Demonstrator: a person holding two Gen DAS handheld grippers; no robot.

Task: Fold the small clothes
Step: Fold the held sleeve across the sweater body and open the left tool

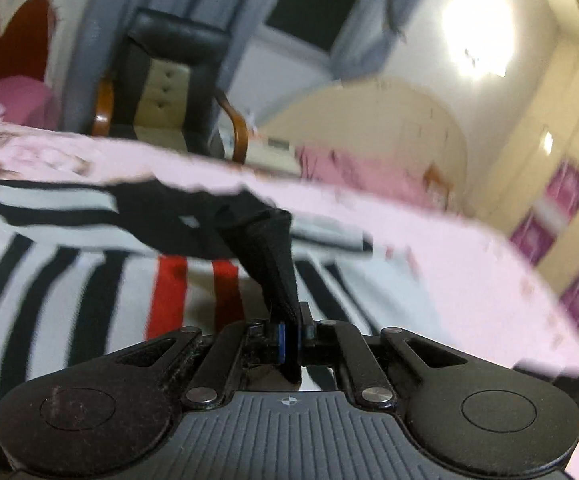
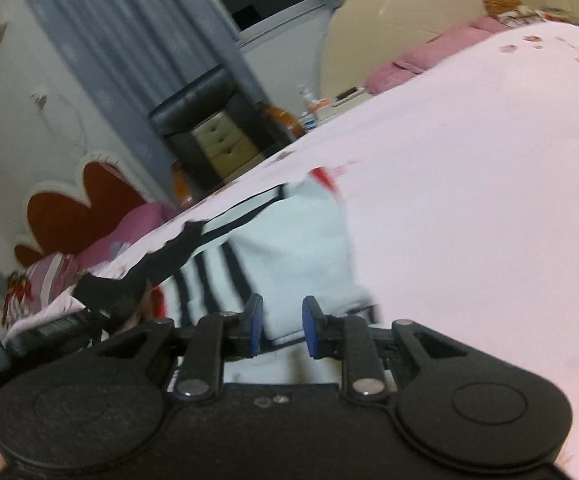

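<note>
The small garment, a soft white knit piece with black and red stripes and a black trim band (image 1: 89,272), lies spread on the bed's pale pink floral sheet (image 1: 429,240), near the edge closest to both cameras. The left claw (image 1: 289,340) is clamped fully together on a black fabric edge of that garment (image 1: 273,256), which rises from the pads as a taut, twisted strip. The right claw (image 2: 281,328) stands partly open just above the white panel of the same garment (image 2: 297,252); nothing can be seen pinched between its blue pads, though whether the tips brush the cloth cannot be told.

Judging from how it drapes and bunches, the cloth is light, limp and not fragile. It will sag, stretch and twist from any single pinch point, and the smooth sheet beneath may let it slide. The thicker black trim looks like the surest place to hold, since a hem resists slipping out. A second hold on an opposite corner or hem, rather than the loose middle, would likely keep the fold line straight.
</note>
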